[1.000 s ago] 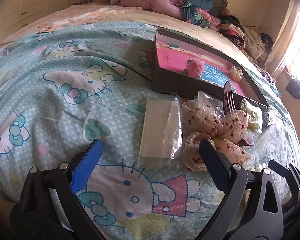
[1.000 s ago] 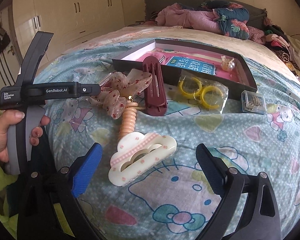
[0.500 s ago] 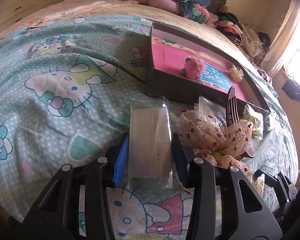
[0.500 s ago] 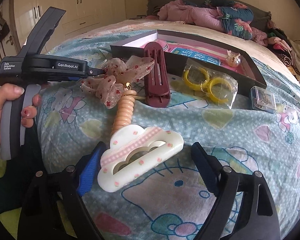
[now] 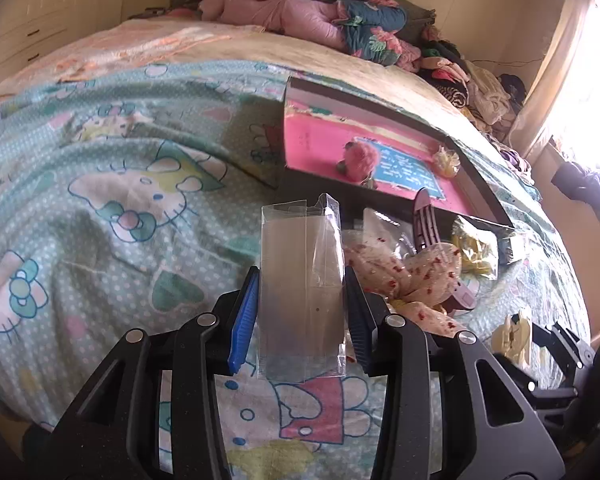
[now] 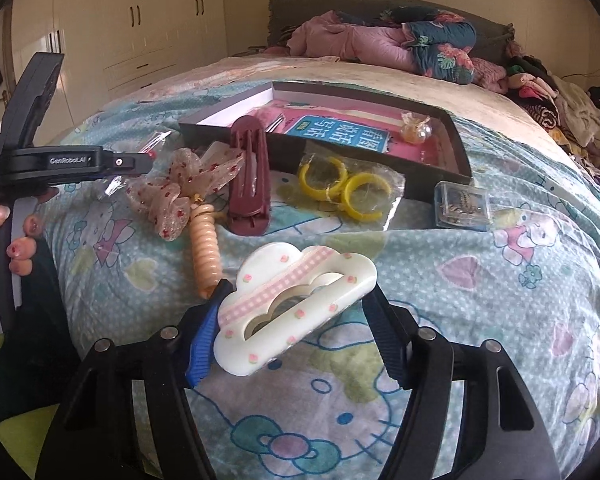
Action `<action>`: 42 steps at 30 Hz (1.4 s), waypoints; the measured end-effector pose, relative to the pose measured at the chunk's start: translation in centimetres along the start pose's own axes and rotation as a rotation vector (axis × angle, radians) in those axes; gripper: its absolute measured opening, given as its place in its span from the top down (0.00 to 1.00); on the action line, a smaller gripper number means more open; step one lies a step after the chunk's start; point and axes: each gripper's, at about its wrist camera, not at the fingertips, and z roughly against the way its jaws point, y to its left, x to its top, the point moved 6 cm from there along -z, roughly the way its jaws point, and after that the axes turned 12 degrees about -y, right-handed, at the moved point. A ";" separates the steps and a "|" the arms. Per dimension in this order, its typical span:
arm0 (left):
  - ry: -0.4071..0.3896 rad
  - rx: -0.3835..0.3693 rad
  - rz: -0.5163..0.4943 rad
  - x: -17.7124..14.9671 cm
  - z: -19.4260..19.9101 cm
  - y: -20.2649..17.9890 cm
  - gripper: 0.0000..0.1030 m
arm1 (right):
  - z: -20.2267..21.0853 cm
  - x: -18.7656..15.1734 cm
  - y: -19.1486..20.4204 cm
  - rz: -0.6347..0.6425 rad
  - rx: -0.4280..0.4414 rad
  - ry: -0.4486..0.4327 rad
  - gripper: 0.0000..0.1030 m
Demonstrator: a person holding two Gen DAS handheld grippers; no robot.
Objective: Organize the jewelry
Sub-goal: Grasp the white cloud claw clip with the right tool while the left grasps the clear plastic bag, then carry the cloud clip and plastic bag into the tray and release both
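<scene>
Left gripper point(image 5: 300, 312): pads pressed both sides of a clear bag point(image 5: 302, 280), lifted off the quilt point(image 5: 120, 160).
Right gripper point(image 6: 296, 336): jaws closing around the cloud clip point(image 6: 296, 300); contact uncertain.
Between clip and tray point(image 6: 456, 160): one bow point(image 6: 184, 188), one coil tie point(image 6: 206, 248), one maroon clip point(image 6: 248, 176), two yellow hoops point(image 6: 344, 186) bagged, one small clear box point(image 6: 460, 204).
Tray contents: blue card point(image 6: 336, 132), one wrapped bauble point(image 6: 416, 130), one pink pompom point(image 5: 360, 158).
Rear of bed: clothes pile point(image 6: 380, 44).

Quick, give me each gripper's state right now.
Left gripper: shut on the clear plastic bag.
Right gripper: jaws closing around the cloud-shaped hair claw; firm grip not certain.
</scene>
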 end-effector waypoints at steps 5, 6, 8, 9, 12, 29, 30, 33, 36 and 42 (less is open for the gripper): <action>-0.035 -0.020 -0.034 1.1 0.7 -1.6 0.69 | 1.0 0.8 -1.8 -0.021 -0.031 -0.023 0.38; -0.040 -0.028 -0.035 1.3 0.8 -1.9 0.69 | 1.1 1.0 -2.0 -0.022 -0.036 -0.028 0.38; -0.052 -0.035 -0.048 1.7 0.8 -2.5 0.69 | 1.4 1.5 -2.6 -0.027 -0.046 -0.038 0.38; -0.056 -0.037 -0.056 1.9 0.7 -2.7 0.69 | 1.5 1.8 -2.9 -0.031 -0.050 -0.043 0.38; -0.067 -0.047 -0.067 2.6 0.5 -3.6 0.69 | 1.7 2.7 -3.6 -0.036 -0.063 -0.058 0.38; -0.102 -0.055 -0.125 6.4 -3.0 -5.9 0.69 | -0.9 8.5 -6.3 -0.033 -0.110 -0.121 0.38; -0.101 -0.055 -0.126 6.5 -3.2 -5.8 0.69 | -1.2 8.7 -6.4 -0.032 -0.112 -0.120 0.38; -0.096 -0.050 -0.133 6.9 -4.2 -5.7 0.69 | -2.1 9.1 -6.7 -0.031 -0.118 -0.116 0.38; -0.090 -0.047 -0.137 7.3 -5.2 -5.7 0.69 | -3.3 9.5 -7.2 -0.044 -0.120 -0.105 0.38; -0.072 -0.039 -0.147 8.1 -7.6 -5.5 0.69 | -6.0 9.9 -8.7 -0.084 -0.124 -0.065 0.38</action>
